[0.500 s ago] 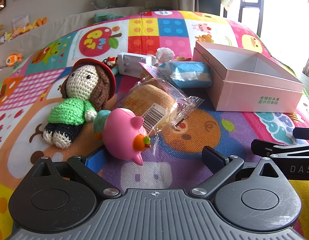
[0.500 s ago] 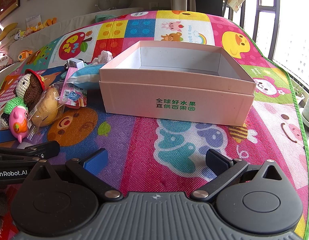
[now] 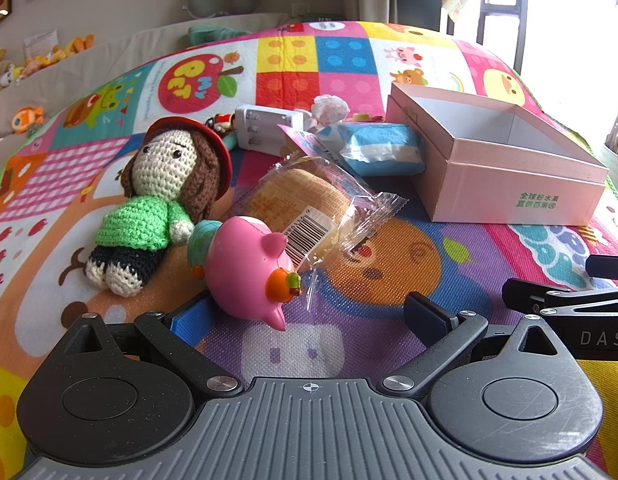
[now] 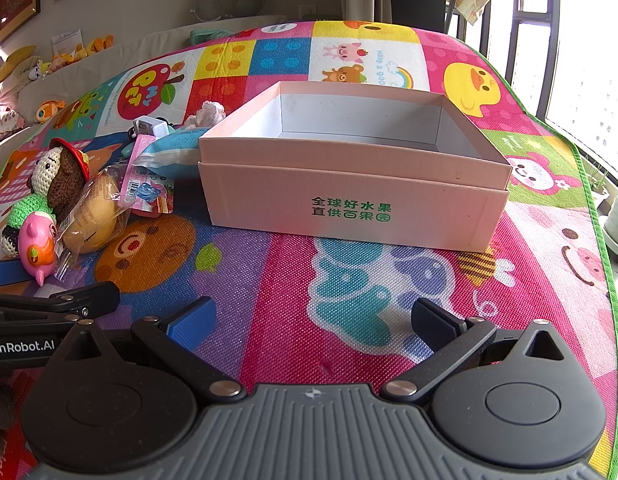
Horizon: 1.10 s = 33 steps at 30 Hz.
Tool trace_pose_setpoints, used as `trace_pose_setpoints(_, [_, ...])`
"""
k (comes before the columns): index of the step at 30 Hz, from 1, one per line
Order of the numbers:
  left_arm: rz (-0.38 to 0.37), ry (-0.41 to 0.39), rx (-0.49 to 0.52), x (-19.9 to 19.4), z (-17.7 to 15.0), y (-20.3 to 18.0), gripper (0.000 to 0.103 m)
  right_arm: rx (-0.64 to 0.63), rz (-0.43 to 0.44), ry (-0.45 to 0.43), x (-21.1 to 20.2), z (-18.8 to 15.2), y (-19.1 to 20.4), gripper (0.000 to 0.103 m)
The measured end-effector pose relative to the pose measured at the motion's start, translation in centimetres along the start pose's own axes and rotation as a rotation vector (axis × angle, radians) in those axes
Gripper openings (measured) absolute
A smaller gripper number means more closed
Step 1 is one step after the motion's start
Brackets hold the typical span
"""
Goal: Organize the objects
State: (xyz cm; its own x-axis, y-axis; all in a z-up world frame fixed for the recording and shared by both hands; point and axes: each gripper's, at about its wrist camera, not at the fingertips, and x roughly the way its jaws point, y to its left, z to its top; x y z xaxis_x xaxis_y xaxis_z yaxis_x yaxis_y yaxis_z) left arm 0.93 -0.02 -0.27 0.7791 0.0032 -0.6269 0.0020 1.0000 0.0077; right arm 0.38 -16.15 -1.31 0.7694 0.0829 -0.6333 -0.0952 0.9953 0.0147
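A pink open box [image 3: 509, 196] [image 4: 349, 200] stands on the colourful play mat. Left of it lie a pink pig toy [image 3: 249, 264] [image 4: 35, 244], a crochet doll [image 3: 165, 196] [image 4: 53, 176], a wrapped bun [image 3: 309, 204] [image 4: 95, 216], a blue tissue pack [image 3: 381, 148] [image 4: 177, 148], a pink card packet [image 4: 147, 188] and a white charger [image 3: 265, 126] [image 4: 151, 126]. My left gripper [image 3: 309, 316] is open and empty, with the pig toy just ahead of its left finger. My right gripper [image 4: 309, 316] is open and empty, in front of the box.
The play mat [image 4: 349, 320] ends at a green edge on the right [image 4: 593, 200]. A sofa with small plush toys [image 4: 49, 68] runs along the back. The right gripper's body [image 3: 569, 304] shows at the right of the left wrist view.
My left gripper has crept slightly forward toward the pig toy. The right gripper and the objects have barely moved.
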Motion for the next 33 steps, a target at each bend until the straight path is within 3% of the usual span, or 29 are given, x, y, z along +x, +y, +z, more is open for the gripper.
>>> trace_pose_setpoints(27, [-0.001, -0.001, 0.001, 0.4, 0.2, 0.0, 0.101, 0.001, 0.001, 0.0, 0.1, 0.0, 0.0, 0.103])
trace_pose_setpoints(33, [-0.11, -0.006, -0.034, -1.3, 0.1, 2.0, 0.101, 0.001, 0.001, -0.001, 0.0, -0.1, 0.0, 0.103])
